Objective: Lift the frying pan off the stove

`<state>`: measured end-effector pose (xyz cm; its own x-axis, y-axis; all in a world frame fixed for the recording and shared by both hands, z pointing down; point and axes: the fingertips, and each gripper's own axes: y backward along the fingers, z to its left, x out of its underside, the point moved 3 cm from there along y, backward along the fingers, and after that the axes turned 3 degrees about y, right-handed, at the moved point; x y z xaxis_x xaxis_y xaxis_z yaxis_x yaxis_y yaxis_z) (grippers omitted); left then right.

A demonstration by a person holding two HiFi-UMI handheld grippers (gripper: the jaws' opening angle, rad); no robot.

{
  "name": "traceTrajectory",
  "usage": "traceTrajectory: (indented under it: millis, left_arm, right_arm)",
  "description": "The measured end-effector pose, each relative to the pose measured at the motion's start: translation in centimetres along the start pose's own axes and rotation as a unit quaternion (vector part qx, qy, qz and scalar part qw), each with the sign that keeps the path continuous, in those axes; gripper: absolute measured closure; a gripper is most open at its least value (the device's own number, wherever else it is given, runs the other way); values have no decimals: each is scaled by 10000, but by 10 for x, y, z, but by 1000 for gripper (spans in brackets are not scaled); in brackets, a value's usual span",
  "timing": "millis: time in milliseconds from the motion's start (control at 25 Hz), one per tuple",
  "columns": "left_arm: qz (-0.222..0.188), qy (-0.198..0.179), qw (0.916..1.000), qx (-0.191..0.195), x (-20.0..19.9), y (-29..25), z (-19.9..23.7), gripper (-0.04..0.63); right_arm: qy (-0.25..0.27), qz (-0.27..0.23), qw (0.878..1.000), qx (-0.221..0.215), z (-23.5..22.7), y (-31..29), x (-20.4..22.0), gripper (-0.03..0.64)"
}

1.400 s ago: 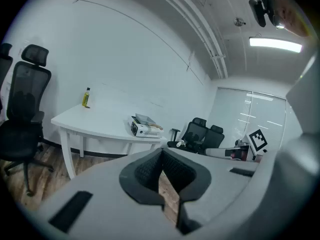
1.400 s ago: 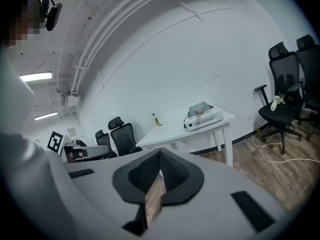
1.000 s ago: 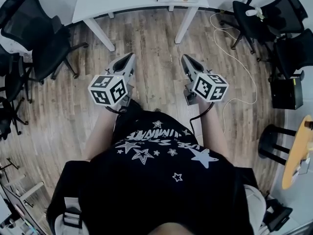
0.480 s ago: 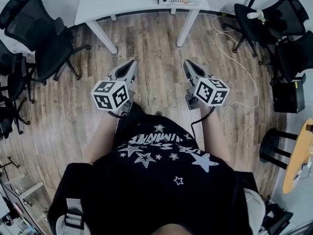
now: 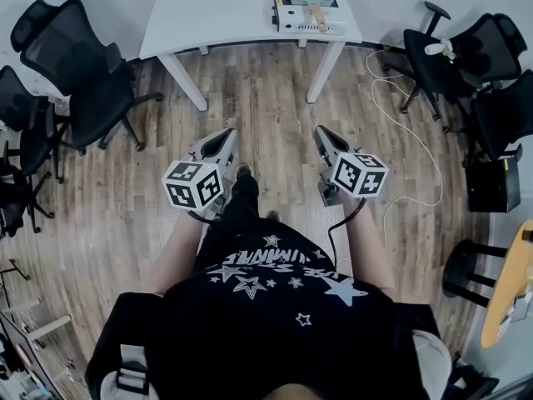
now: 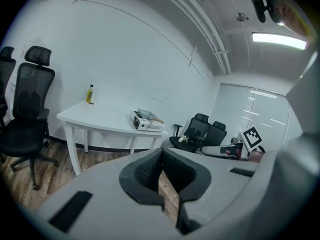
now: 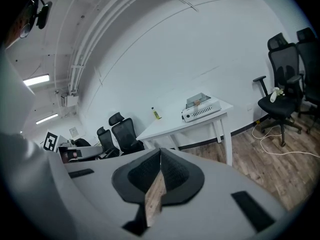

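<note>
A white stove [image 5: 308,7] stands on the far edge of a white table [image 5: 225,11], with the frying pan's wooden handle [image 5: 316,13] lying across it. The stove [image 6: 147,121] also shows small in the left gripper view, and the stove [image 7: 200,111] in the right gripper view. Both grippers hang over the wood floor, well short of the table. My left gripper [image 5: 226,136] is shut and empty, jaws together [image 6: 161,154]. My right gripper [image 5: 321,132] is shut and empty too [image 7: 160,156].
Black office chairs [image 5: 75,65] stand left of the table and more chairs [image 5: 466,48] at the right. A white cable [image 5: 400,115] loops over the floor. A yellow bottle [image 6: 90,94] sits on the table's left end. A black box [image 5: 491,173] is at the right wall.
The table and stove have come further into the head view and the grippers sit lower in it: I have moved closer to the table. Both grippers stay shut.
</note>
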<state>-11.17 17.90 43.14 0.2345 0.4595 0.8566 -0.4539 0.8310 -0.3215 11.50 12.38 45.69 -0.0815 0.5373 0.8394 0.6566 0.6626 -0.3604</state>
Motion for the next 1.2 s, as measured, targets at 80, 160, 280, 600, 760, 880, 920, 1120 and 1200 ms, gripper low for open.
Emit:
traceTrajectory:
  millis: [80, 160, 280, 600, 760, 880, 920, 1120, 1200]
  left_arm:
    - [49, 70, 10000, 2, 1, -6, 8, 588]
    - [92, 197, 9998, 29, 3, -14, 16, 587]
    - [169, 288, 9994, 108, 2, -30, 24, 588]
    - [54, 260, 9991, 334, -47, -88, 65, 588]
    - [114, 294, 9985, 442, -69, -121, 90, 588]
    - [95, 395, 9980, 494, -81, -142, 110, 587]
    - [72, 472, 9975, 514, -85, -148, 116, 586]
    - [170, 352, 9973, 614, -104, -175, 141, 588]
    - [198, 301, 9969, 695, -111, -184, 148, 588]
  right_arm:
    - [35, 26, 10000, 30, 0, -7, -2, 607]
    - [-34, 14, 10000, 67, -4, -13, -4, 607]
    - [-188, 19, 9997, 177, -15, -22, -6, 607]
    - [-273, -90, 9989, 360, -32, -78, -49, 607]
    - [-327, -51, 9982, 499, -46, -113, -66, 607]
    - [-388, -47, 9975, 595, -56, -136, -79, 607]
    - [-430, -69, 9971, 621, -58, -142, -84, 607]
    - [-401, -285, 9956, 796, -67, -168, -120, 607]
    - [-397, -347, 9947, 882, -70, -176, -129, 607]
